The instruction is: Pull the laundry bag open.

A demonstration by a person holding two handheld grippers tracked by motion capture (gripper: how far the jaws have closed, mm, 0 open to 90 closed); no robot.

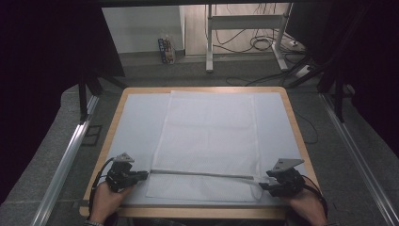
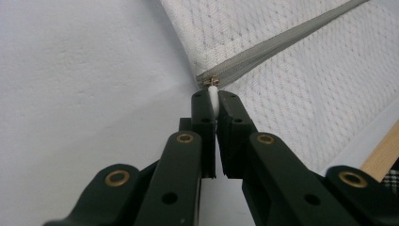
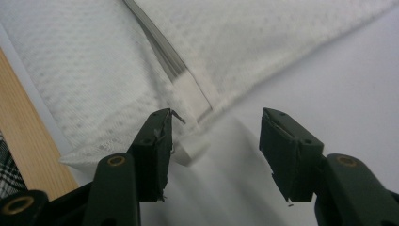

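A white mesh zip bag [image 1: 207, 141] lies flat on the table, its grey zipper [image 1: 202, 174] running across near the front edge. My left gripper [image 1: 143, 174] sits at the zipper's left end. In the left gripper view it [image 2: 214, 101] is shut on the small white zipper pull [image 2: 214, 92], just below the slider. My right gripper [image 1: 263, 184] is at the zipper's right end. In the right gripper view it [image 3: 216, 127] stands open, with the zipper's white end tab [image 3: 190, 92] just ahead of the jaws. A white corner of fabric [image 3: 188, 153] lies beside the left finger, not pinched.
A pale sheet [image 1: 136, 122] covers the wooden table, whose front edge [image 1: 197, 213] lies close under both hands. Metal rails [image 1: 66, 160] run along the floor on both sides. Desk legs [image 1: 209, 42] and cables [image 1: 263, 42] stand on the floor beyond the table.
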